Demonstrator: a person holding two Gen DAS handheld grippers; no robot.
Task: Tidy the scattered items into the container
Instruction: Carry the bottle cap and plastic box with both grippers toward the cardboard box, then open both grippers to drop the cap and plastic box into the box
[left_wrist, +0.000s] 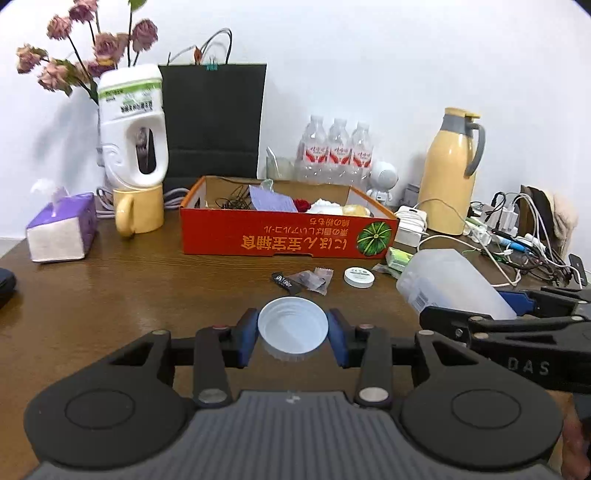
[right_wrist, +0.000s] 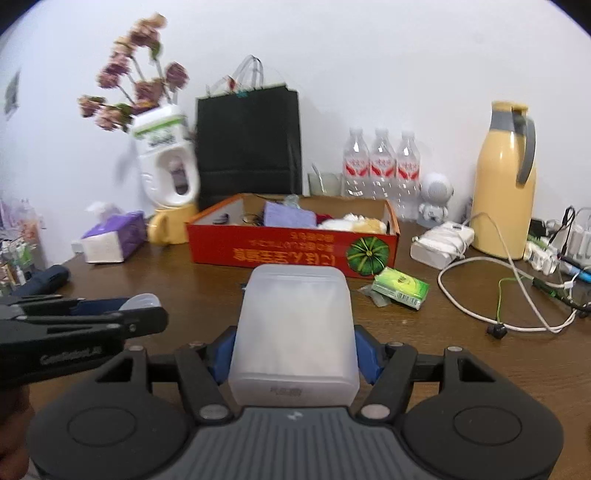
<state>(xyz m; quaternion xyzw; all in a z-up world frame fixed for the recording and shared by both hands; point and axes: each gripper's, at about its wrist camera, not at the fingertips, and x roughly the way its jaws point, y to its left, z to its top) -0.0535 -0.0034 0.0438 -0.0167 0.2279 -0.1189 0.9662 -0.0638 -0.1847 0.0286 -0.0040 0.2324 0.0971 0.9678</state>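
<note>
My left gripper (left_wrist: 293, 334) is shut on a white screw lid (left_wrist: 293, 328), held above the wooden table. My right gripper (right_wrist: 294, 350) is shut on a translucent white plastic jar (right_wrist: 294, 332), which also shows at the right of the left wrist view (left_wrist: 450, 284). The red cardboard box (left_wrist: 288, 236) stands ahead of both and holds a purple card, cables, a red item and white items; it also shows in the right wrist view (right_wrist: 288, 251). In front of it lie a dark wrapper (left_wrist: 303, 280), a small round white tin (left_wrist: 358, 277) and a green packet (right_wrist: 400, 286).
Behind the box stand a black paper bag (left_wrist: 214, 122), several water bottles (left_wrist: 336, 147), a yellow thermos (left_wrist: 450, 173), a yellow mug (left_wrist: 136, 212) under an upturned white jug, and a tissue box (left_wrist: 62, 232). Chargers and cables (right_wrist: 517, 295) cover the table's right side.
</note>
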